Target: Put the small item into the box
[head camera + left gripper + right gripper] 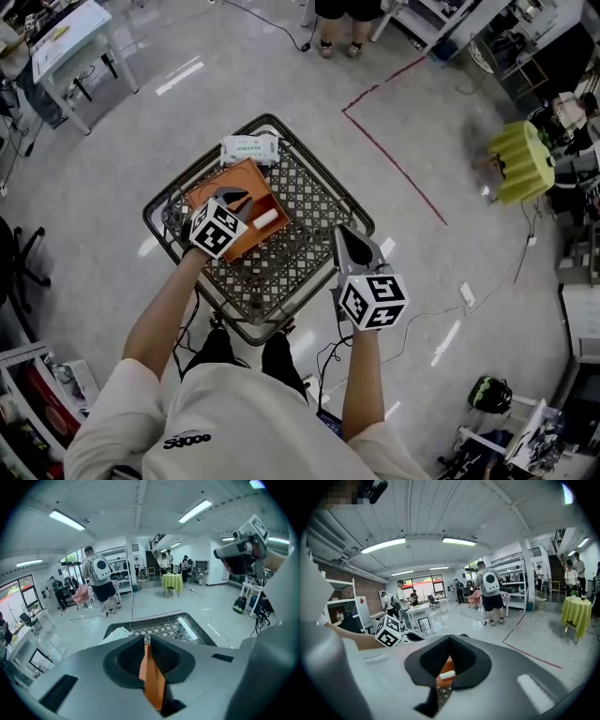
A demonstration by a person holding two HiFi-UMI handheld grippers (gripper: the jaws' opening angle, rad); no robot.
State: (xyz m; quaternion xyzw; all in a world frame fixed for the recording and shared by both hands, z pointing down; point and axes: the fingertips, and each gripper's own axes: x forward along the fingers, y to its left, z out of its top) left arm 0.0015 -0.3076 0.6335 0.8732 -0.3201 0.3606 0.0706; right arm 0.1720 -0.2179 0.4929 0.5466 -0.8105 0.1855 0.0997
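An orange box [242, 180] rests on a black mesh cart top [314, 202]. A small white item [265, 220] lies inside the box and shows again in the right gripper view as a small white item [447, 673] on the orange box [446, 663]. My left gripper [234, 202] is over the box. Seen from the left gripper [144, 644] itself, the jaws are pinched on a thin orange box wall [153, 681]. My right gripper [345, 234] hovers right of the box, its tips together and nothing between them. The right gripper [450, 639] looks down toward the box.
A white packet [249, 148] lies at the cart top's far edge. A red tape line [394, 159] crosses the floor beyond it. A yellow-draped table [520, 161] stands to the right, a white desk [70, 42] at top left. A person with a backpack [99, 581] stands ahead.
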